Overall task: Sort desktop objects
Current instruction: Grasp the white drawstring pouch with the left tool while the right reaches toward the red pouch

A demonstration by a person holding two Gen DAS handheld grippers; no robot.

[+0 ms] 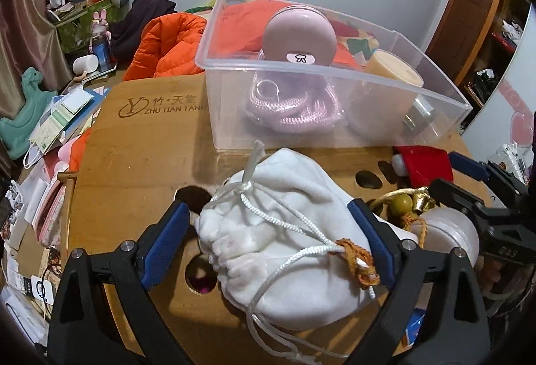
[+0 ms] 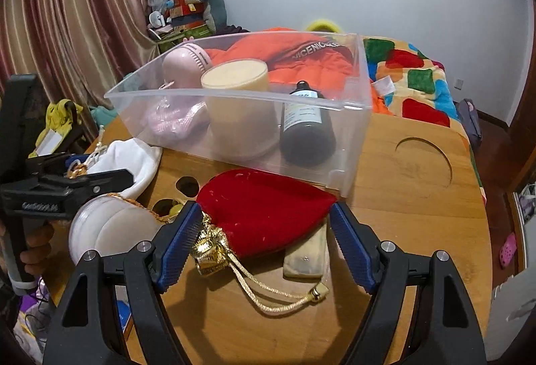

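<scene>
A white drawstring pouch (image 1: 284,241) lies on the bamboo table (image 1: 140,147) between the fingers of my left gripper (image 1: 271,224), which is open around it. A red velvet pouch (image 2: 264,210) with gold cords lies between the fingers of my right gripper (image 2: 264,224), also open. Behind both stands a clear plastic bin (image 1: 335,103) holding a pink round device (image 1: 298,36), a pink cord, a cream jar (image 2: 234,80) and a dark bottle (image 2: 306,127). The white pouch also shows in the right wrist view (image 2: 130,160).
A frosted white jar (image 2: 110,227) with gold string and beads lies between the two pouches. A flat beige packet (image 2: 308,254) lies under the red pouch. The table has round cut-out holes (image 2: 187,185). An orange jacket (image 1: 167,43) and bedding lie behind; clutter lies to the left.
</scene>
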